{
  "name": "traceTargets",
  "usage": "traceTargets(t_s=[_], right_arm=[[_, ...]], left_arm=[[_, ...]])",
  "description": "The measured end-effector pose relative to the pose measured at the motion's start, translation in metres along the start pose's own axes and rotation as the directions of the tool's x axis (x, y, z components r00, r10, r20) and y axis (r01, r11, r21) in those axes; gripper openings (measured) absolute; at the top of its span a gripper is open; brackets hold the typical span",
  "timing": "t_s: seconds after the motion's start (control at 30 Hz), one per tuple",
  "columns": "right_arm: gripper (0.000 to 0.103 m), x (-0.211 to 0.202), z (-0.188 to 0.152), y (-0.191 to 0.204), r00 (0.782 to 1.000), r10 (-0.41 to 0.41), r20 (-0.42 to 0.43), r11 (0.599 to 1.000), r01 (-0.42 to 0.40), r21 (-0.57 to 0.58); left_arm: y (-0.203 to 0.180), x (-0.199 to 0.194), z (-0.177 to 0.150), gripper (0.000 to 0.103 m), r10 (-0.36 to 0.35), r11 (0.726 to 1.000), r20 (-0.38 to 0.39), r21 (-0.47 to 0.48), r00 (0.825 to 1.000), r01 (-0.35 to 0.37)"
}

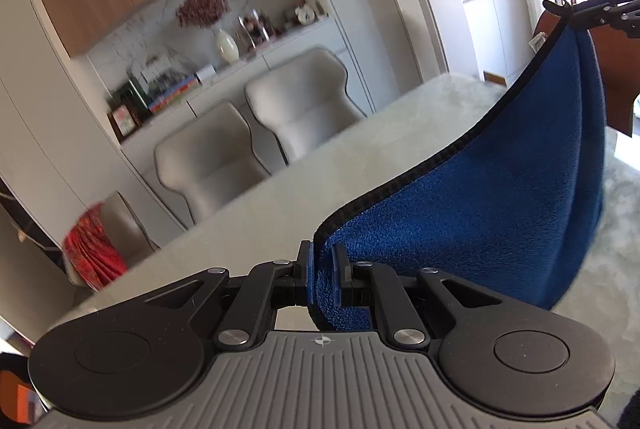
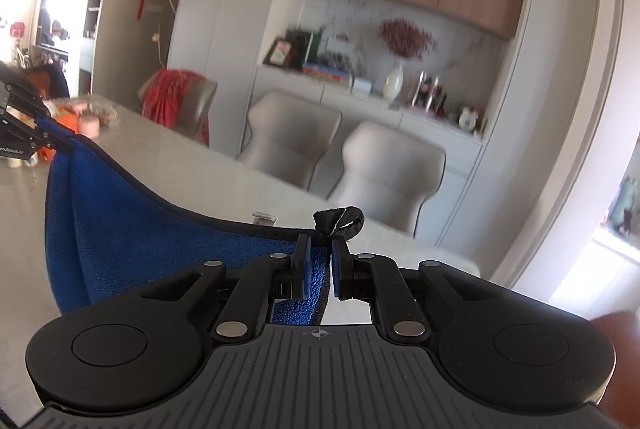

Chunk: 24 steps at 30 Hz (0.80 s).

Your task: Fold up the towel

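Observation:
A blue towel (image 1: 500, 197) with black edging hangs in the air above a pale table (image 1: 320, 173), stretched between both grippers. My left gripper (image 1: 323, 261) is shut on one corner of it. My right gripper (image 2: 321, 253) is shut on the other corner, where a black hanging loop (image 2: 340, 223) sticks up. The towel (image 2: 120, 225) sags between them. The right gripper shows at the top right of the left wrist view (image 1: 600, 11). The left gripper shows at the left edge of the right wrist view (image 2: 28, 133).
Two grey chairs (image 1: 256, 133) stand at the table's far side. A third chair holds a red cloth (image 1: 94, 253). Behind them is a sideboard (image 2: 360, 101) with a vase, books and frames. Small items (image 2: 88, 117) sit at the table's far end.

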State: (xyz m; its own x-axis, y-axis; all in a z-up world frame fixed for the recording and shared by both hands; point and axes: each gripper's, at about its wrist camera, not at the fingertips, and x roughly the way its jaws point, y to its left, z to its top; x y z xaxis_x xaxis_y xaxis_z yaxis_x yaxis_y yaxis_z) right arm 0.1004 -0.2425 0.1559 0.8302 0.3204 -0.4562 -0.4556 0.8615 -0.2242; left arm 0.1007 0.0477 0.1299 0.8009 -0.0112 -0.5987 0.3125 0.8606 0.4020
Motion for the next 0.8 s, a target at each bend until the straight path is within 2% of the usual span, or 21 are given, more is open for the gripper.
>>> traceTargets(t_s=[0.13, 0.33, 0.43, 0.63, 0.8], right_arm=[[0.01, 0.064, -0.014, -0.008, 0.994, 0.015, -0.105, 1.0, -0.012, 0.026], [0.01, 0.159, -0.029, -0.025, 0.975, 0.034, -0.221, 0.998, -0.02, 0.063], [0.01, 0.182, -0.044, -0.023, 0.965, 0.04, -0.26, 0.998, -0.023, 0.066], [0.01, 0.227, -0.054, -0.026, 0.939, 0.06, -0.338, 0.997, -0.043, 0.058], [0.011, 0.24, -0.068, -0.023, 0.922, 0.073, -0.381, 0.997, -0.054, 0.06]], left_arm=[[0.001, 0.078, -0.004, 0.008, -0.032, 0.999, -0.072, -0.032, 0.997, 0.03], [0.006, 0.168, -0.004, 0.008, -0.063, 0.997, -0.138, -0.058, 0.988, 0.055], [0.012, 0.205, -0.003, 0.008, -0.068, 0.997, -0.165, -0.057, 0.984, 0.059], [0.018, 0.253, -0.007, 0.008, -0.095, 0.994, -0.208, -0.067, 0.974, 0.083], [0.012, 0.272, -0.021, 0.008, -0.115, 0.992, -0.248, -0.071, 0.962, 0.1]])
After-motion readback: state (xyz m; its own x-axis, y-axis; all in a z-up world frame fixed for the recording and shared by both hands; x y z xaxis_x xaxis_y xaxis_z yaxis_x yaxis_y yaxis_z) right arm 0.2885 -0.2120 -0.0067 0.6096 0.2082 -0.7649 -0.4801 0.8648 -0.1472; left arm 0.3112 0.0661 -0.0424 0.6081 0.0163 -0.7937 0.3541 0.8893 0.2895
